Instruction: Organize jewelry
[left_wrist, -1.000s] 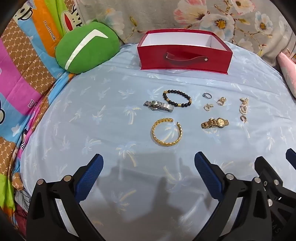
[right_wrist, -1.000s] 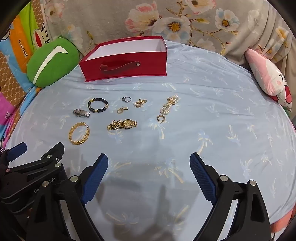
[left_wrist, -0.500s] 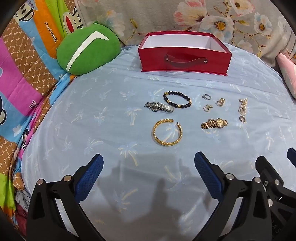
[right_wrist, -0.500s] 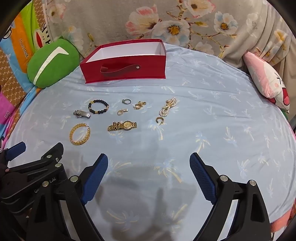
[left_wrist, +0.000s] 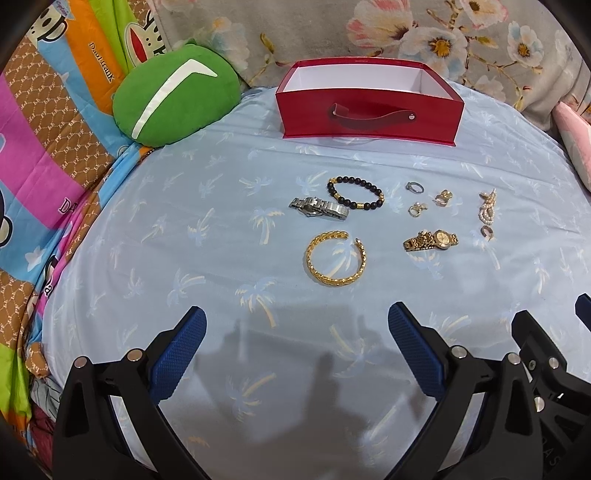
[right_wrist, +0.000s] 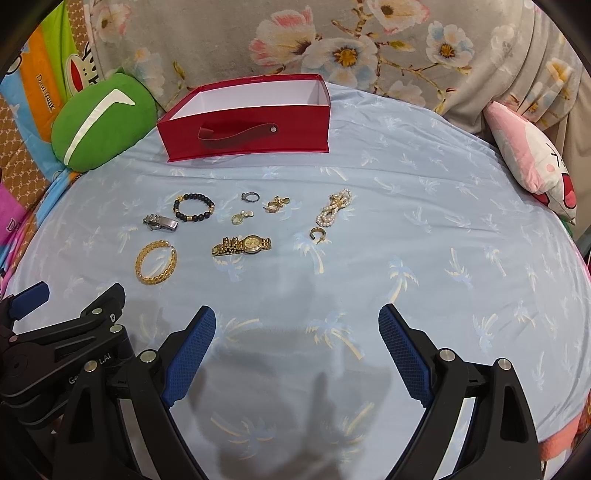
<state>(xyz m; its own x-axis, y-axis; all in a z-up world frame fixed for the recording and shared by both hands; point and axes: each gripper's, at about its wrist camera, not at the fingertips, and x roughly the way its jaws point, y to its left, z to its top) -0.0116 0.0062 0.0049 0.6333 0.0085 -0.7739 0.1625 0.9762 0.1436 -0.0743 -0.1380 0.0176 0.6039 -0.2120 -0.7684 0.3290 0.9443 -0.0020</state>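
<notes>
Nothing packed yet: open red cardboard box (left_wrist: 369, 114) sits empty, gold bangle (left_wrist: 335, 257) and the rest lie on the bed, both grippers' fingers (right_wrist: 190, 354) spread apart, holding nothing.

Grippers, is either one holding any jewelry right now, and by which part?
Nothing is held. The left gripper and right gripper are both open and empty.

Box (right_wrist: 255, 127): red, open (white inside), far end of sheet (right_wrist: 406, 240).
Watch (right_wrist: 243, 244): gold, mid-sheet.
Gripper (right_wrist: 297, 334): spread wide.

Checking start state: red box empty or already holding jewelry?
Looks empty: the red box shows only bare white inner walls; its floor is hidden behind the front wall.
</notes>
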